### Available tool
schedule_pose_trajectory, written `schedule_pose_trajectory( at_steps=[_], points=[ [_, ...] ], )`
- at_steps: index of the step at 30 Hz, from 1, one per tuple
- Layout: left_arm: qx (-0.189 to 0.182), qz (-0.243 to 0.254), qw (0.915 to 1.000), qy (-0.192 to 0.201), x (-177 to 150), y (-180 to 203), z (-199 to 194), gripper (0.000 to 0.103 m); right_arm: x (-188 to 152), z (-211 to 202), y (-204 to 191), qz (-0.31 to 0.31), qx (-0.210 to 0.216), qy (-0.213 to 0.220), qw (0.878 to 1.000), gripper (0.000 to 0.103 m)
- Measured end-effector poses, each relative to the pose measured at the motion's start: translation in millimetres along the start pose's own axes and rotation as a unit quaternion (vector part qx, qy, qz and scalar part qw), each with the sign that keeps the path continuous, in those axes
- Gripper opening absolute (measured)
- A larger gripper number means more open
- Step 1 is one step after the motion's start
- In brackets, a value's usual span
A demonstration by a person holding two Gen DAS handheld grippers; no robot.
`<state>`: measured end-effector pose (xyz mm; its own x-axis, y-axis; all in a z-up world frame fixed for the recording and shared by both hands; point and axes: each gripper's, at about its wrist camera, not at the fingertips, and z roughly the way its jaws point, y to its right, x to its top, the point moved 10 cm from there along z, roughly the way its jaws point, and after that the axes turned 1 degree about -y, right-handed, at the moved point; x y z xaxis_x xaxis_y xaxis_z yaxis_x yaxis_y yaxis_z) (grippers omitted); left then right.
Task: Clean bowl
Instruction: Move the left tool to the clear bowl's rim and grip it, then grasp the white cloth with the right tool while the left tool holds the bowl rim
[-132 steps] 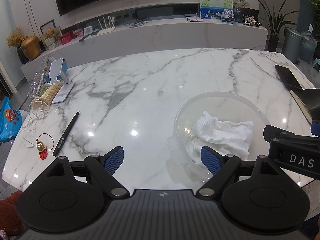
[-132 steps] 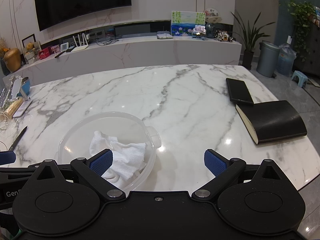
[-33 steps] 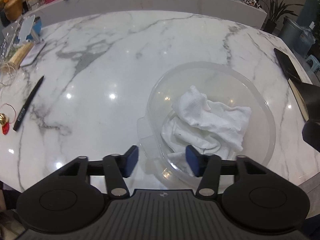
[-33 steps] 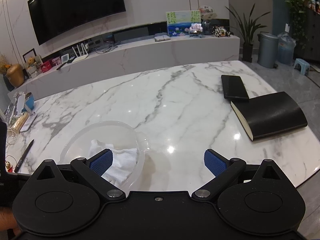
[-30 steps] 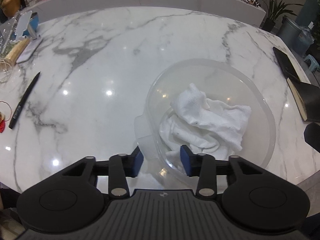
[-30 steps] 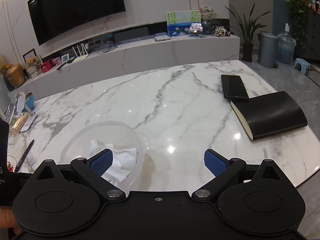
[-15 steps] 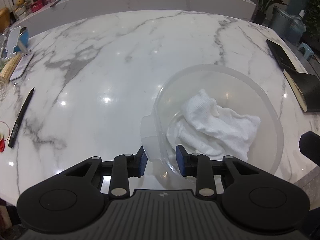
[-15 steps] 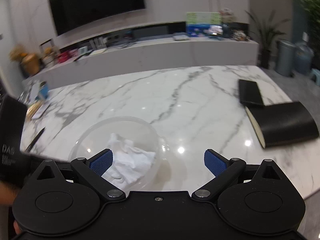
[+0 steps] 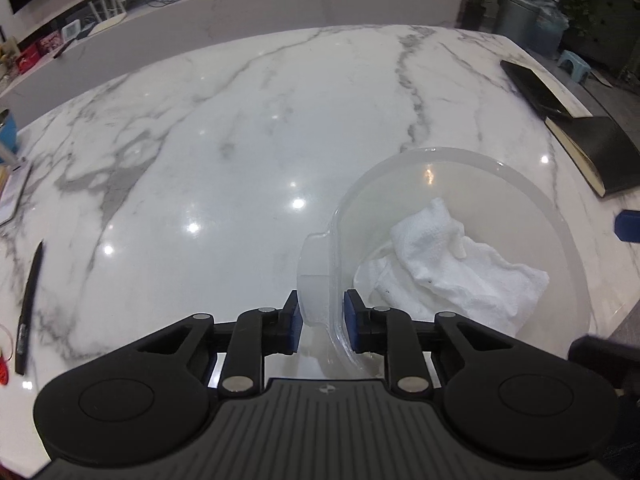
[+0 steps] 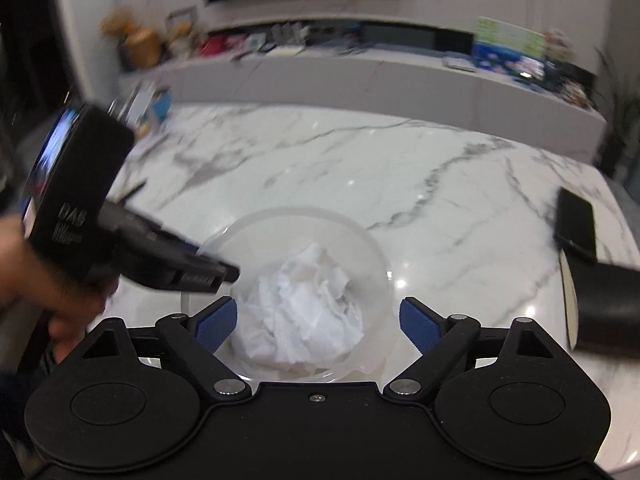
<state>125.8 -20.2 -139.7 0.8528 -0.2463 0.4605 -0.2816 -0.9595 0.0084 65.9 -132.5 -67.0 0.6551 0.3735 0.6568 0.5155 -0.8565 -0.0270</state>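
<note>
while the bowl (image 9: 472, 184) is sitting near the front edge of the marble table (image 9: 240, 140), the left gripper (image 9: 320, 320) is closing on the bowl's side handle and rim, one pad outside and one inside the wall, and looks close to pinching it. the right gripper (image 10: 318, 322) is hanging over the bowl with its fingers spread wide and beginning to close; nothing is between them yet. this seems to be the steadying step before wiping: next, the right fingers are probably needing to drop in and pinch the cloth (image 10: 308, 308), then rub the inner wall. the clear bowl is holding only that crumpled white cloth. a black notebook (image 9: 596, 152) is lying further right, a pen (image 9: 28, 304) well to the left.
</note>
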Motion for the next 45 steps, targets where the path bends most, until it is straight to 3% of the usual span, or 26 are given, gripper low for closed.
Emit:
schedule_pose_trajectory(
  at_steps=[5, 10, 19, 23, 24, 25, 27, 33, 37, 45],
  points=[
    [-0.002, 0.03, 0.9995, -0.008, 0, -1, 1, 0.021, 12, 14, -11, -0.06, 0.004, -0.017, 0.998, 0.084],
    [0.002, 0.04, 0.9992, -0.006, -1, -6, 1, 0.022, 23, 35, -7, -0.061, 0.015, -0.031, 0.998, 0.083],
    [0.008, 0.056, 0.9984, -0.003, -2, -10, 2, 0.023, 4, 57, -29, -0.168, 0.025, -0.058, 0.984, 0.08],
    [0.003, 0.054, 0.9985, -0.004, -3, -11, 7, 0.023, -5, 72, -28, -0.167, 0.023, -0.095, 0.981, 0.068],
    [0.001, 0.053, 0.9986, -0.006, -4, -11, 8, 0.023, -7, 76, -27, -0.164, 0.028, -0.107, 0.98, 0.064],
    [-0.001, 0.053, 0.9985, -0.009, -5, -11, 10, 0.023, -9, 78, -27, -0.161, 0.032, -0.115, 0.98, 0.053],
    [-0.003, 0.055, 0.9984, -0.012, -7, -12, 13, 0.023, -10, 81, -27, -0.15, 0.045, -0.124, 0.98, 0.047],
    [-0.004, 0.06, 0.998, -0.019, -10, -15, 20, 0.023, -7, 86, -29, -0.13, 0.059, -0.143, 0.979, 0.046],
    [-0.016, 0.066, 0.9975, -0.018, -11, -15, 19, 0.009, 0, 88, -29, -0.117, 0.063, -0.157, 0.979, 0.046],
    [-0.035, 0.089, 0.9952, -0.021, -14, -11, 16, 0.006, 0, 101, -41, -0.126, 0.065, -0.173, 0.975, 0.046]
  ],
)
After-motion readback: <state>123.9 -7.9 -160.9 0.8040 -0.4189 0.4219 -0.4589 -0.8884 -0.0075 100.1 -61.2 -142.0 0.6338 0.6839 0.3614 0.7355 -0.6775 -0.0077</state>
